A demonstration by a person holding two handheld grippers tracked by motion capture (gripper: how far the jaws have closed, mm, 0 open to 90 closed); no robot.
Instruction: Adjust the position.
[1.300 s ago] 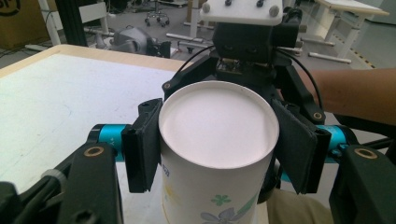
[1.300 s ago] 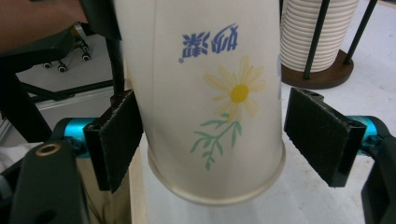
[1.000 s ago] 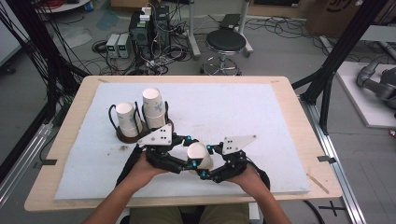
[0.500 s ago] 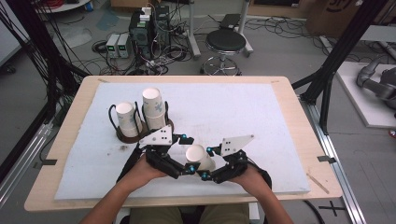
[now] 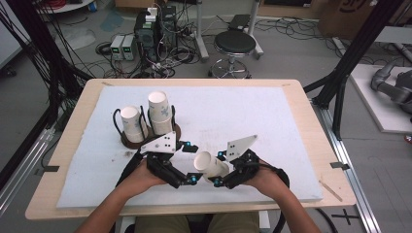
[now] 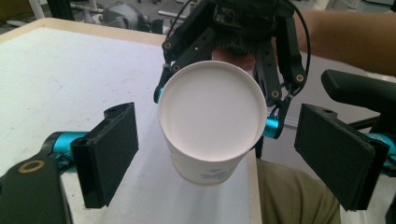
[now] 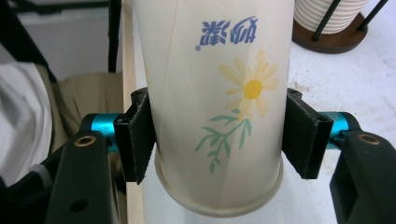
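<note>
Paper cup [image 5: 210, 165] clamped by right gripper [image 5: 217, 170] | left gripper [image 5: 190, 164] spread | holder [image 5: 127, 141]: two cups

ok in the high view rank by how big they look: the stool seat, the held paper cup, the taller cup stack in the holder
1. stool seat, though it stands farther away
2. taller cup stack
3. held paper cup, close to the stack; it lies tilted, so that order is unsure
</note>
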